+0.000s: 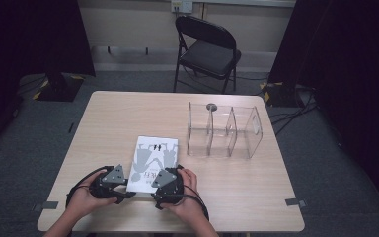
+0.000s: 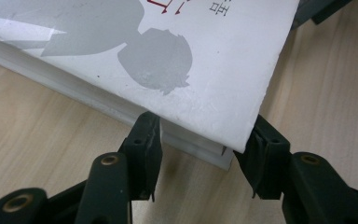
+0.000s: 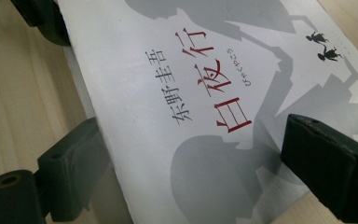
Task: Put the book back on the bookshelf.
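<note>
A white book [image 1: 154, 157] with grey silhouettes and red title characters lies flat near the table's front edge. My left gripper [image 1: 127, 192] is at its near left corner. In the left gripper view the gripper [image 2: 203, 140] has that corner of the book [image 2: 205, 79] between its two jaws, one on the page edge and one at the cover's corner. My right gripper [image 1: 154, 190] is at the near right corner. In the right gripper view the gripper [image 3: 191, 154] stands wide across the book [image 3: 182, 93], one jaw beside its edge and the other over the cover.
A clear plastic organiser [image 1: 224, 131] with upright dividers stands on the wooden table [image 1: 118, 113] to the right of the book, a small dark round thing [image 1: 211, 106] at its far rim. A black folding chair [image 1: 207, 49] stands beyond the table.
</note>
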`<state>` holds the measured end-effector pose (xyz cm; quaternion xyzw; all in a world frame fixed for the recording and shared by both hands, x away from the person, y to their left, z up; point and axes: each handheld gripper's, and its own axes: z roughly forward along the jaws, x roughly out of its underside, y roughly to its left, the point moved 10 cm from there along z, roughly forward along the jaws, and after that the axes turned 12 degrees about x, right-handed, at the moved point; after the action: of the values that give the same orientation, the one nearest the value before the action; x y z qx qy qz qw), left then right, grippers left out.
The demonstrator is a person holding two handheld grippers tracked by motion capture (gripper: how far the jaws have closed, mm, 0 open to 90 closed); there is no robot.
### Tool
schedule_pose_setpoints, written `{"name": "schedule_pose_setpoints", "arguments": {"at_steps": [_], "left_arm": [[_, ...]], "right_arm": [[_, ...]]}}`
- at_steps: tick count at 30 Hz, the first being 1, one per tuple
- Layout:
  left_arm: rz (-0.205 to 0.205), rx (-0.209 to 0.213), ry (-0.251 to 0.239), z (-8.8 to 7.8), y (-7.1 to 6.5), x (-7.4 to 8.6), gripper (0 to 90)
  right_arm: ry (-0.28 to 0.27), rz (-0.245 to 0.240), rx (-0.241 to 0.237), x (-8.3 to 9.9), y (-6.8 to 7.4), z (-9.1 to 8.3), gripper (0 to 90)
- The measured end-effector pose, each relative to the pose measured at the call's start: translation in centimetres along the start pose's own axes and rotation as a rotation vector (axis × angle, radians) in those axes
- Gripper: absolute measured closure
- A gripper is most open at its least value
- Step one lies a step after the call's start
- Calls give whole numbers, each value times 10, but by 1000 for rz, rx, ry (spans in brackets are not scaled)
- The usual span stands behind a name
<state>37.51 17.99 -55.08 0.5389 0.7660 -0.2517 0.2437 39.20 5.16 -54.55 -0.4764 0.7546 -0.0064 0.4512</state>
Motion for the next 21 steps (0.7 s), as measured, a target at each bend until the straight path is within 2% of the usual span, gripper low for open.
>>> {"name": "schedule_pose_setpoints", "arguments": {"at_steps": [3,4,5,6,11,14,15,16,19,20,21], "left_arm": [[-2,-10,-23,-6,0,-6,536],[-28,-12,-76,-10,-4,-15,538],[-28,-12,-76,-10,-4,-15,543],[-8,-22,-74,-16,-4,-19,551],[-15,-28,-77,-17,-5,-23,554],[-23,-31,-96,-16,-7,-26,555],[-25,-24,-117,-16,-9,-30,555],[-12,-37,-95,-18,-7,-29,556],[-14,-37,-102,-17,-8,-31,556],[6,-43,-68,-16,-6,-28,556],[6,-43,-68,-16,-6,-28,556]], "right_arm": [[2,8,2,-1,0,0,78],[-1,7,8,-3,0,-1,76],[-1,7,8,-3,0,-1,76],[-8,-4,16,-6,-1,-1,78],[-17,-16,57,-10,2,1,86],[-22,-8,81,-13,2,2,100],[-23,0,94,-14,1,2,109],[-33,6,103,-15,1,2,118],[-44,-41,140,-17,0,4,131],[-44,-57,153,-17,0,6,138],[-44,-57,153,-17,0,6,138]]}}
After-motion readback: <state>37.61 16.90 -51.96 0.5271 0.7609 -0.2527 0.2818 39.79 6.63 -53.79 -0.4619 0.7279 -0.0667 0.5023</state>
